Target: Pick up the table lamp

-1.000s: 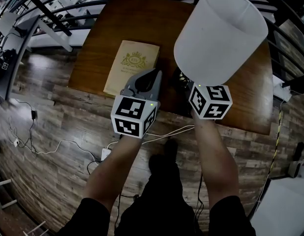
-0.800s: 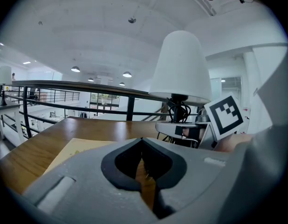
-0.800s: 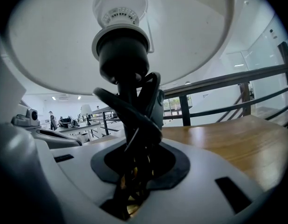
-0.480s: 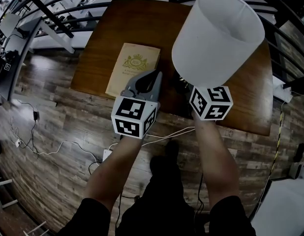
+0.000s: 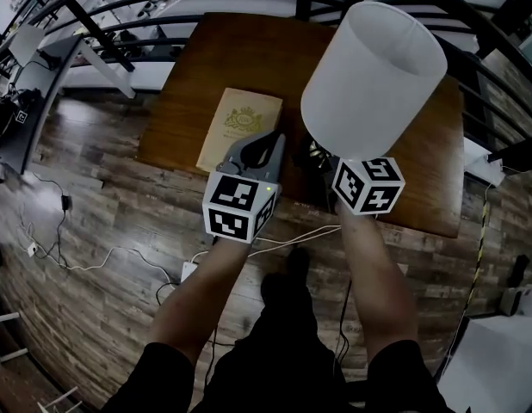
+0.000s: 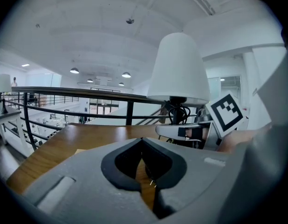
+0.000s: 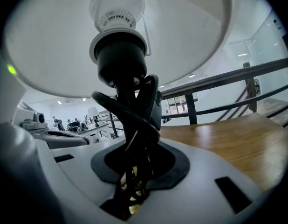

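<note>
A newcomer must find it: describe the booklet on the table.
Start at the brown wooden table. On its near left part, just ahead of the left tool, lies the booklet. It is flat and tan with a crest, unlike the tall white lamp to its right.

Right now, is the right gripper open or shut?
Shut on the lamp: the right gripper has its jaws closed round the cord-wrapped stem.

White shade and black stem on the table lamp [image 5: 374,76]. Brown wood-grain bench [image 5: 240,50]; cream booklet [image 5: 240,127] with a gold crest. Left gripper [image 5: 272,138] and right gripper [image 7: 137,160] grey, their cubes marked in black-and-white squares.
</note>
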A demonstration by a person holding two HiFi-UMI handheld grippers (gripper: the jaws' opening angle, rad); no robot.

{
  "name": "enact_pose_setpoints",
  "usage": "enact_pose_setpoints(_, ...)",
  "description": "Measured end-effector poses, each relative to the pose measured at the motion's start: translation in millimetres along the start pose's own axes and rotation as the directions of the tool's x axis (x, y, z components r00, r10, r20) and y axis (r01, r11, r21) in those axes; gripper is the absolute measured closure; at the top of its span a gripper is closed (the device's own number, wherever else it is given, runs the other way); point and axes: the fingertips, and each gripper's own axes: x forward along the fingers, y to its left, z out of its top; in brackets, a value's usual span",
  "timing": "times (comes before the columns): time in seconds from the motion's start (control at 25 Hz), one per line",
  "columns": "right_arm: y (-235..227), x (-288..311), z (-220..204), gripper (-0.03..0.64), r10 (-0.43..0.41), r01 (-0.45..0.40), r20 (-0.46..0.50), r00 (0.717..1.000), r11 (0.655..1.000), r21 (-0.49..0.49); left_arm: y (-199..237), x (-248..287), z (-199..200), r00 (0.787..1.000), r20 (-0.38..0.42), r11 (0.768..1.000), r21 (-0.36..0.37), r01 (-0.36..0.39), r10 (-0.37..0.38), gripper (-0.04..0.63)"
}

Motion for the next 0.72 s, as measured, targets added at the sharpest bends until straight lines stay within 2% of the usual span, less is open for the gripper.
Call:
enact_pose_setpoints(0.28, 32.4, -39.0, 37.7, 0.514, 0.044, -0.044, -0.033, 0.998, 0.999, 0.008, -9.0, -34.4, 41.7, 0.999, -0.026, 1.0, -0.01, 0.029, -0.029, 0.588)
enact_pose_setpoints(0.48, 57.7, -79.4, 65.4, 0.514, 0.091, -0.09, -0.02, 0.996, 0.995, 0.038, -25.7, -70.5, 72.9, 0.999, -0.013, 0.999, -0.009, 0.052, -0.052, 0.588)
enact_pose_setpoints(0.72, 83.8, -129.7, 93.7, 0.514, 0.089, -0.088, -0.027, 0.996, 0.996, 0.031, -45.4, -116.0, 93.8, 0.998, 0.003, 0.997, -0.048, 0.067, -0.067, 0.588)
